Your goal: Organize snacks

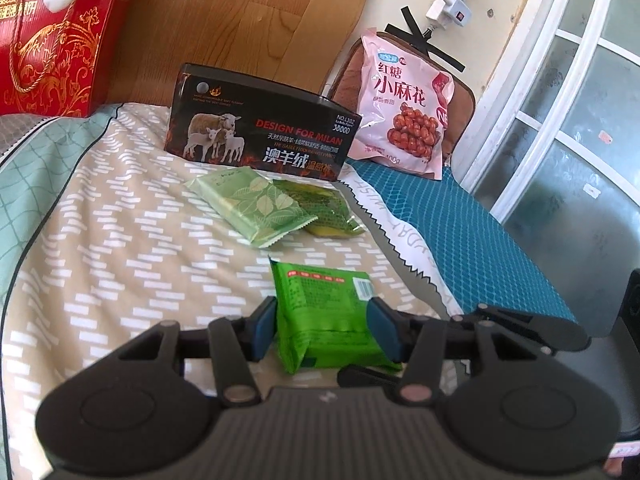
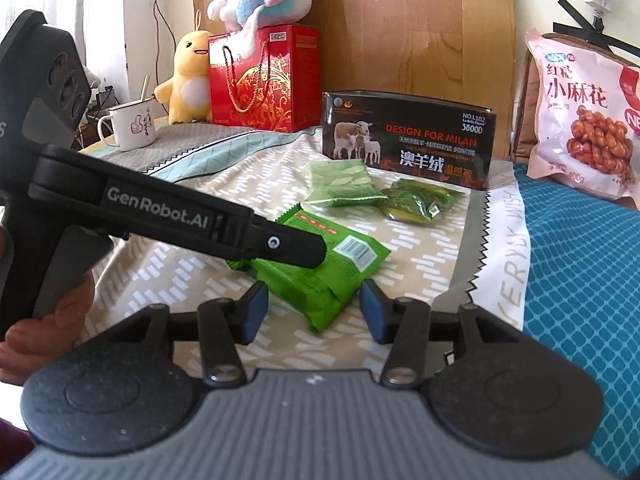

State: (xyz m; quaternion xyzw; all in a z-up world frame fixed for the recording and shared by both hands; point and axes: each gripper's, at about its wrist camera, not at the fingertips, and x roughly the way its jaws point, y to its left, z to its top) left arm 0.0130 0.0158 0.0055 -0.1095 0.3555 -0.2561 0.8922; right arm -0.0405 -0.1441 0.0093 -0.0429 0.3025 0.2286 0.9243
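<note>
Your left hand-held gripper (image 1: 322, 326) is clenched on the bright green snack pack (image 1: 326, 316), pads pressing both long sides. The pack sits low over the bed cover (image 1: 120, 240), its long axis running away from you toward the black box (image 1: 260, 124). Your right hand-held gripper (image 2: 314, 310) is released, pads apart; the pack's near corner lies between them, untouched. The left is the nearer hand. Two other green packets (image 1: 276, 204) lie farther off, just before the box.

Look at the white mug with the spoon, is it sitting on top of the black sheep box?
No, the white mug stands on the bed cover far left of the black sheep box, beside the yellow plush toy.
</note>
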